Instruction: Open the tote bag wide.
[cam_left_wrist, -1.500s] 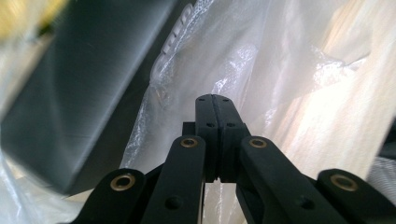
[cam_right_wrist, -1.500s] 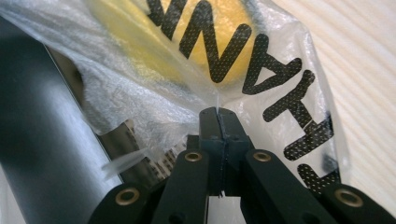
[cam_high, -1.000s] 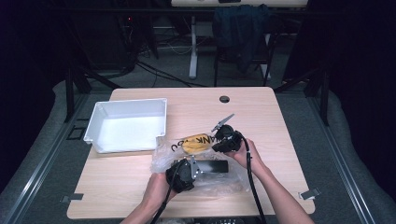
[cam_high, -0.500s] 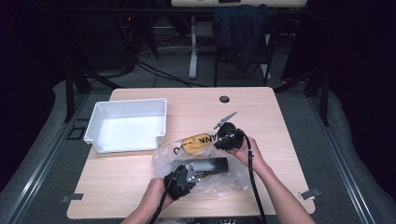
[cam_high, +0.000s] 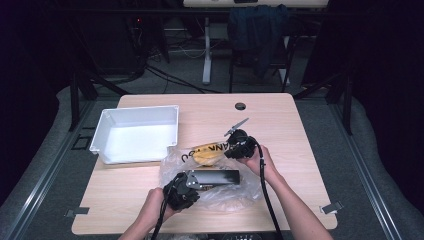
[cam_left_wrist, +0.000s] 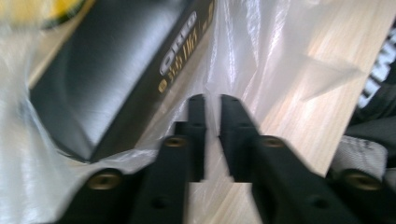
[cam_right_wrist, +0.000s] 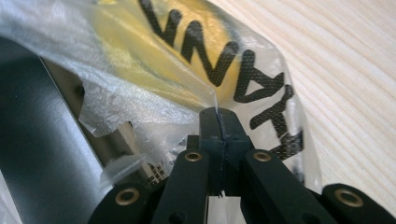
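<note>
A clear plastic bag (cam_high: 226, 196) lies on the table's near half. It holds a black box (cam_high: 215, 176) with gold lettering and a yellow packet (cam_high: 206, 154) with black letters. My right gripper (cam_high: 229, 151) sits at the bag's far right side. In the right gripper view it (cam_right_wrist: 218, 114) is shut on a fold of bag film in front of the yellow packet (cam_right_wrist: 187, 46). My left gripper (cam_high: 192, 184) is at the bag's near left end. Its jaws (cam_left_wrist: 212, 100) stand a narrow gap apart over the film, just off the black box (cam_left_wrist: 107, 70).
A white tray (cam_high: 100, 139), empty, sits at the table's left, its near corner close to the bag. The wooden table (cam_high: 285, 125) has a cable hole (cam_high: 240, 106) near its far edge. A chair with a dark jacket (cam_high: 260, 30) stands beyond the table.
My left gripper has shifted a little to the left along the bag's near end, and the film has moved with it. The right gripper has stayed on its pinch.
</note>
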